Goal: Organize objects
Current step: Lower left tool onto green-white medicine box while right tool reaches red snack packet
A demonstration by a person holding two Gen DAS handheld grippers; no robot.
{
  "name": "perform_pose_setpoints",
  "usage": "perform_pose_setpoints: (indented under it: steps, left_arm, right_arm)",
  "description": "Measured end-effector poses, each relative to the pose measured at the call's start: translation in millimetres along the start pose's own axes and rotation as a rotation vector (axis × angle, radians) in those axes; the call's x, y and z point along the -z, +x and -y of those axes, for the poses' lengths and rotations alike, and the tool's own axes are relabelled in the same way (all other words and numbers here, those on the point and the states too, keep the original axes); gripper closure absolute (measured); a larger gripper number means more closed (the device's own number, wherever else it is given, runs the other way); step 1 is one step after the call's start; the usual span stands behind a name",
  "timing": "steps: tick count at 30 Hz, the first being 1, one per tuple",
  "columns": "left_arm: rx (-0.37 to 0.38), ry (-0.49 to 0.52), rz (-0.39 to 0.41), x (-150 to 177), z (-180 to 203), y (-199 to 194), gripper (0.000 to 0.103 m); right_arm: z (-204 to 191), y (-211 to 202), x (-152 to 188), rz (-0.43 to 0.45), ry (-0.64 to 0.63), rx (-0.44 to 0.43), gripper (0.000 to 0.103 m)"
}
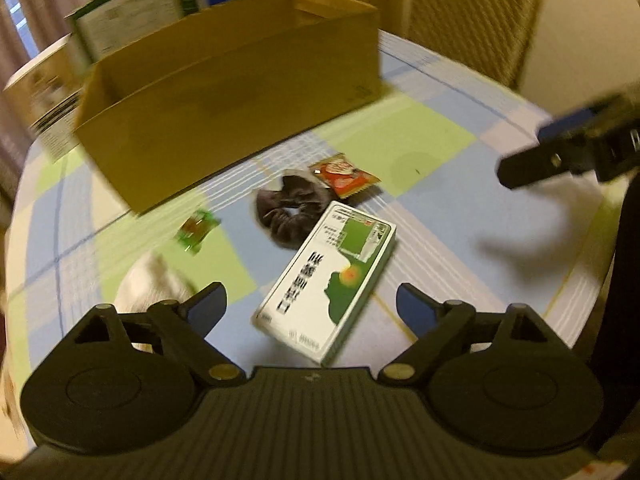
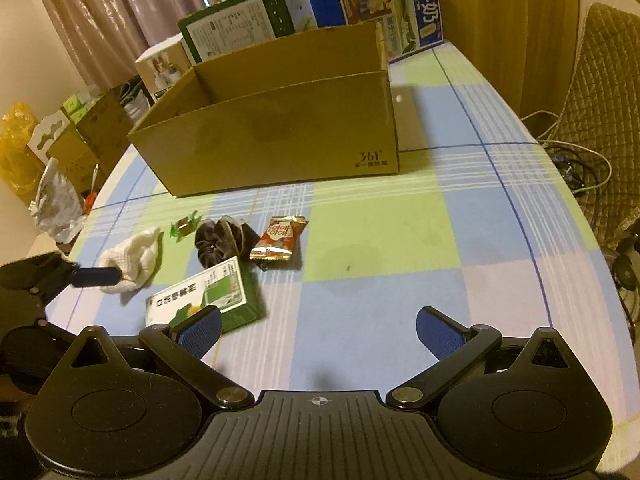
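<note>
An open cardboard box (image 2: 280, 132) (image 1: 232, 92) stands at the back of the checked tablecloth (image 2: 440, 220). In front of it lie a green candy (image 2: 184, 226), a dark scrunchie (image 2: 224, 240), a red snack packet (image 2: 278, 238), a white cloth (image 2: 132, 260) and a green-and-white medicine box (image 2: 204, 300) (image 1: 328, 280). My left gripper (image 1: 310, 300) is open, hovering just before the medicine box, with the white cloth (image 1: 156, 284) beside its left finger. My right gripper (image 2: 318, 318) is open over bare cloth, to the right of the medicine box. The left wrist view is motion-blurred.
Behind the box stand a green-and-white carton (image 2: 240, 28) and a blue milk carton (image 2: 384, 0). A padded chair (image 2: 600, 100) and cables (image 2: 576, 160) sit off the table's right edge. Bags and boxes (image 2: 60, 152) crowd the floor at left.
</note>
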State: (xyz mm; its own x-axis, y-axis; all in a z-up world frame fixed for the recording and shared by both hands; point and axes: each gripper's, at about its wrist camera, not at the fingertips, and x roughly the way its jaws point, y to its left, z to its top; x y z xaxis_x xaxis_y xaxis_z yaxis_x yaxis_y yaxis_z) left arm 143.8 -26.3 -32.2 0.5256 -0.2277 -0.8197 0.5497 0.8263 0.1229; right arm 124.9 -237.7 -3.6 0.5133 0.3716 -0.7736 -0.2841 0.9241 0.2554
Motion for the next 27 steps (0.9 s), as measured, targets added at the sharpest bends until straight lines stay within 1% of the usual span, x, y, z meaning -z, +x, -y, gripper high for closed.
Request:
perform_pose_setpoints:
  steps: [2,3,5,9,10,14,15,19,20,21,23,25,27]
  left_arm:
    - [0.038,0.032,-0.011,-5,-2,12,0.016]
    - [0.058,0.035,-0.017,-7,-4,18,0.017]
    - [0.09,0.024,-0.027,-10,-8,29,0.022]
    - [0.111,0.026,-0.062,-11,-10,44,0.039]
    - [0.115,0.024,-0.068,-10,-10,45,0.04]
    - [0.088,0.016,-0.064,-1,-8,38,0.046]
    - [0.069,-0.01,-0.067,1,-10,36,0.046]
    - [-0.024,-0.187,-0.068,11,-25,32,0.047]
    - [-0.043,-0.23,-0.062,12,-29,32,0.048]
    - [-0.062,-0.278,-0.058,13,-33,34,0.049]
    - [-0.092,-0.354,-0.052,14,-39,38,0.051]
    - [-0.101,-0.393,-0.046,15,-41,41,0.052]
    - [-0.094,-0.394,-0.038,17,-40,41,0.053]
  right_arm:
    - [1,8,-3,-0.005,-0.005,0.001,0.002]
    - [0,11,-5,-0.007,-0.006,0.0,0.002]
    - [2,19,-8,-0.015,-0.003,0.0,0.002]
    - [1,33,-14,-0.026,0.004,-0.002,0.002]
    - [1,35,-15,-0.027,0.004,-0.002,0.002]
    - [0,47,-22,-0.029,-0.001,-0.01,0.002]
    - [-1,49,-23,-0.026,-0.003,-0.012,0.002]
    - [-5,61,-32,-0.008,-0.017,-0.024,0.003]
    - [-7,65,-35,-0.006,-0.021,-0.025,0.005]
    - [-8,69,-37,-0.003,-0.023,-0.027,0.014]
    - [-11,79,-43,-0.002,-0.017,-0.043,0.024]
    - [-14,91,-49,-0.008,-0.013,-0.047,0.027]
    - [-16,104,-53,-0.019,-0.02,-0.056,0.035]
